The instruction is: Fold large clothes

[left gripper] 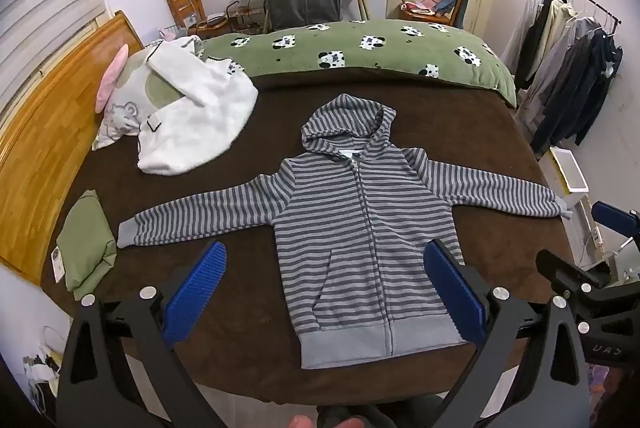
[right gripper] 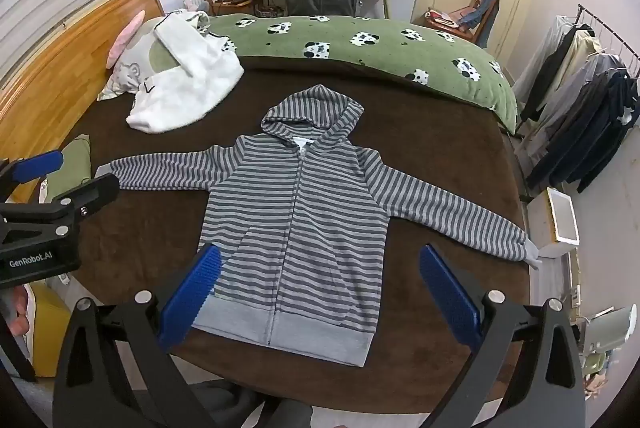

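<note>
On the brown bed cover point(left gripper: 248, 312), a striped hoodie point(left gripper: 360, 228) lies flat, zipped, face up, sleeves spread to both sides, hood pointing away. Above its hem hang the left gripper point(left gripper: 326, 292) and right gripper point(right gripper: 320, 296), blue fingers wide apart, holding nothing. A white fleece point(left gripper: 200, 116) lies beside a pillow point(left gripper: 128, 96); a green blanket point(left gripper: 380, 52) lies beyond.

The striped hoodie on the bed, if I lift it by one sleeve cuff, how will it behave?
The hoodie is soft knit lying flat, so it will probably sag limply, the body trailing behind. The brown cover looks plush, so dragging may bunch it. The zipper appears closed, so the front panels should stay together.
</note>
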### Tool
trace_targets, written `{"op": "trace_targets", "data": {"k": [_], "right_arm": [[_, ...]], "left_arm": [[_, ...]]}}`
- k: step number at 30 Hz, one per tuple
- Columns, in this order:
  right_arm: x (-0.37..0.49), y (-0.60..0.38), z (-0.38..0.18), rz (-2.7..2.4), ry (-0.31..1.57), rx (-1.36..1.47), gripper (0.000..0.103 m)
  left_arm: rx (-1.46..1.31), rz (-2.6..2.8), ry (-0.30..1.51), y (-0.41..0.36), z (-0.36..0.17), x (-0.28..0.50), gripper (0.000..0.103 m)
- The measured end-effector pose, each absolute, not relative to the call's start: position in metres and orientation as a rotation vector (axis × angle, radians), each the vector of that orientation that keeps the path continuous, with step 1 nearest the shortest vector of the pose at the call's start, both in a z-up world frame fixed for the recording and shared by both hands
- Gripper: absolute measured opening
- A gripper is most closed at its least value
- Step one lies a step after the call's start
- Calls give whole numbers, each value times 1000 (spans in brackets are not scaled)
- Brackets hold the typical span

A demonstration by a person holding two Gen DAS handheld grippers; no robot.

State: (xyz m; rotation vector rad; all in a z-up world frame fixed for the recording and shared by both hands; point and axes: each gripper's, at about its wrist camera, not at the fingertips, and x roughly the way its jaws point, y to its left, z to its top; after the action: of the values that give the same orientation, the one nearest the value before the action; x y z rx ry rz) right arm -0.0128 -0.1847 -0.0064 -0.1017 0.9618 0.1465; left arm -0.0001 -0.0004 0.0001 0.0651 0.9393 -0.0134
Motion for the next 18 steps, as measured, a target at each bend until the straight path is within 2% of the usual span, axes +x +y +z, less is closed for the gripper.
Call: {"op": "trace_targets", "data": {"k": [18], "right_arm": [[-11,-187,-4,104,950,-85,97]], "left_arm": [[115,-9,880,0,11,2,97]]}}
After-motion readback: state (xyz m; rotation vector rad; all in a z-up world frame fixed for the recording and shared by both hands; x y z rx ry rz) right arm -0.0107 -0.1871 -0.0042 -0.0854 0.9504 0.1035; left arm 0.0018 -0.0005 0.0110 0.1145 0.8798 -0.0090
